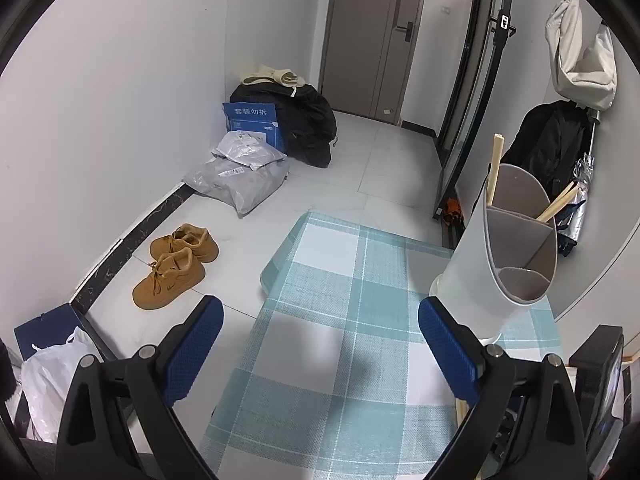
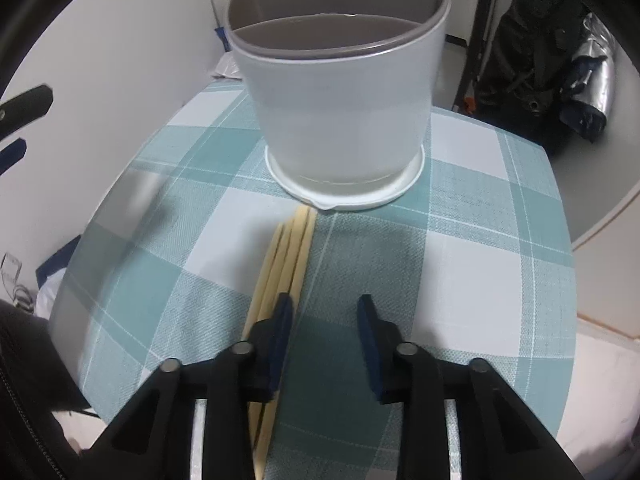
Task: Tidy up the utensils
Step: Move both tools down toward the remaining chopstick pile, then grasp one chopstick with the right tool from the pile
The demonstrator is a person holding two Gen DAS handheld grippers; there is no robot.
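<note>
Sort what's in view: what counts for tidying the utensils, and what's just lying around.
For the job:
chopsticks on the table
holder, some chopsticks already inside
right tongs, open over the loose ones
left tongs, open

Lying about:
shoes
parcels
blue box
black bag

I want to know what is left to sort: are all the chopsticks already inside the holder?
No: several chopsticks lie flat on the checked tablecloth in front of the white holder, beside the open right gripper.
</note>
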